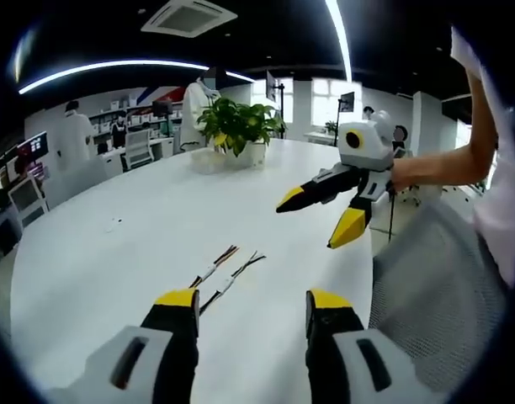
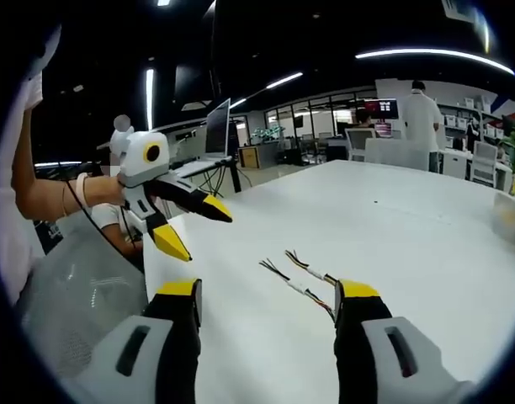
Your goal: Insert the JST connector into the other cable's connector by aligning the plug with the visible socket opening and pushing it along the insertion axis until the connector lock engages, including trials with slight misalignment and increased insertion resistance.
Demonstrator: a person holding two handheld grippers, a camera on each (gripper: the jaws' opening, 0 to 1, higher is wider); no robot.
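Two thin multicoloured cables with small white connectors (image 1: 226,273) (image 2: 301,276) lay side by side on the round white table (image 1: 140,244) (image 2: 426,252), near its edge closest to me. My left gripper (image 1: 252,305) (image 2: 193,224) and right gripper (image 2: 268,295) (image 1: 321,220) hovered above, jaws apart, holding nothing.

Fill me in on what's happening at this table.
A person holds a two-jaw gripper in each hand above a white table. Two short cables lie side by side on it, untouched and not yet joined. The left gripper and the right gripper both hover open and empty near them. A potted plant stands further back.
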